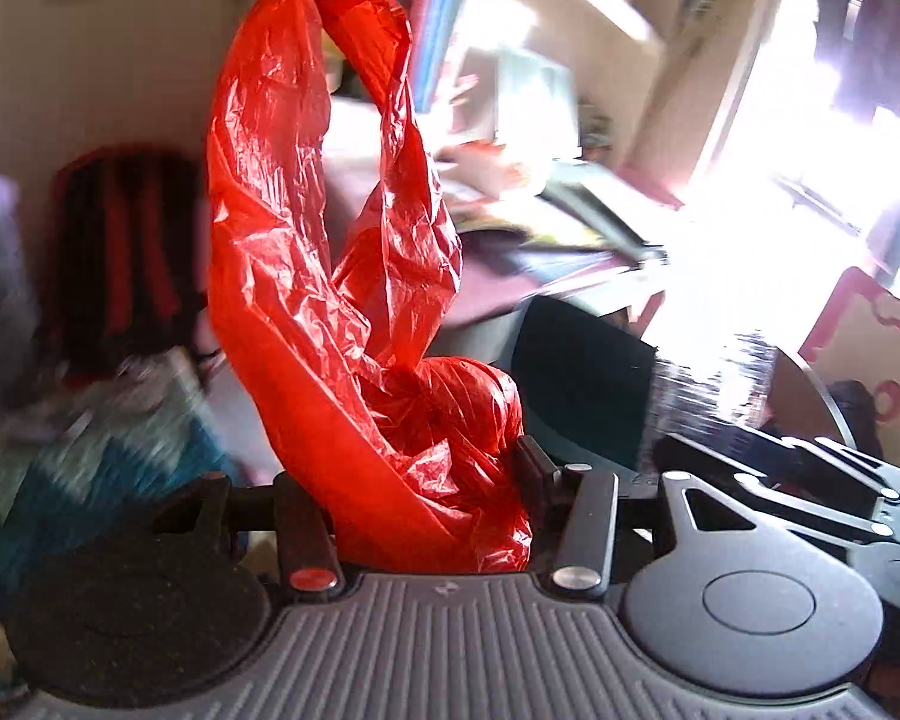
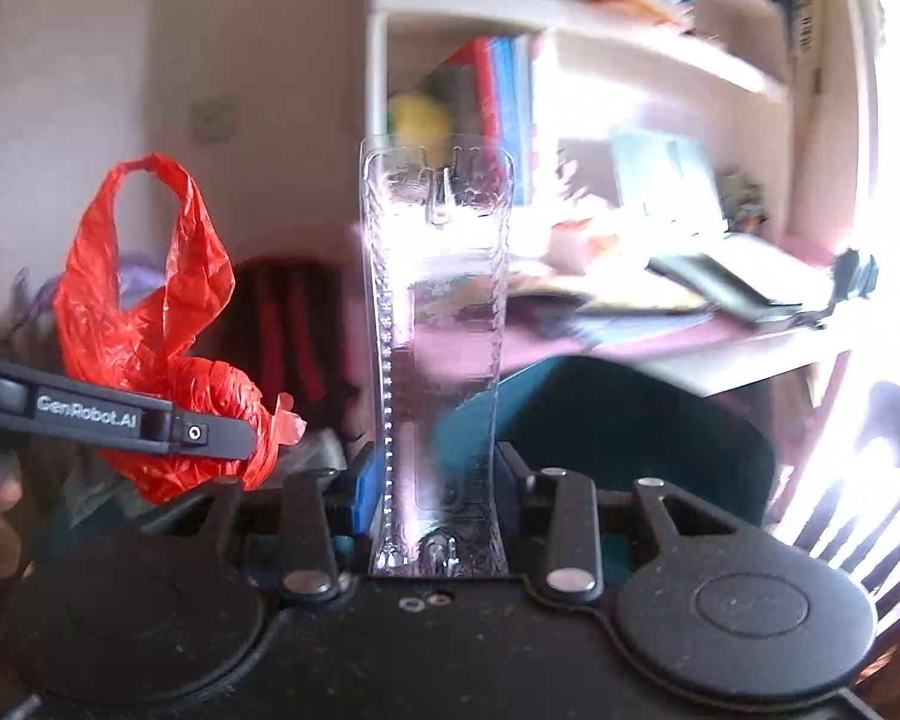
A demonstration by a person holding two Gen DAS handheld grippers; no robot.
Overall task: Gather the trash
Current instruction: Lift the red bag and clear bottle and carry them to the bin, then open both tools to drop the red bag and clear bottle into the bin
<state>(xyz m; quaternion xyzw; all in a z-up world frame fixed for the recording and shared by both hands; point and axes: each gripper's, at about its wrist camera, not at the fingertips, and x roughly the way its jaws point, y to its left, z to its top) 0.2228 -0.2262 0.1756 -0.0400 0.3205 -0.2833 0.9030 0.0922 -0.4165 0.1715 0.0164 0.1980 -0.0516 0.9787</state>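
Observation:
My left gripper (image 1: 432, 468) is shut on a crumpled red plastic bag (image 1: 330, 252), whose handles stand up above the jaws. The same bag (image 2: 150, 324) shows at the left of the right wrist view, held by the left gripper (image 2: 234, 438) there. My right gripper (image 2: 438, 480) is shut on a clear plastic blister package (image 2: 438, 324) that stands upright between the jaws. Both are held in the air in front of a desk.
A cluttered desk (image 2: 720, 348) with books and papers lies ahead, with white bookshelves (image 2: 570, 18) above it. A dark teal chair back (image 2: 630, 420) stands close in front. A red and black bag (image 1: 120, 252) is at the left. A wooden chair (image 2: 858, 510) is at the right.

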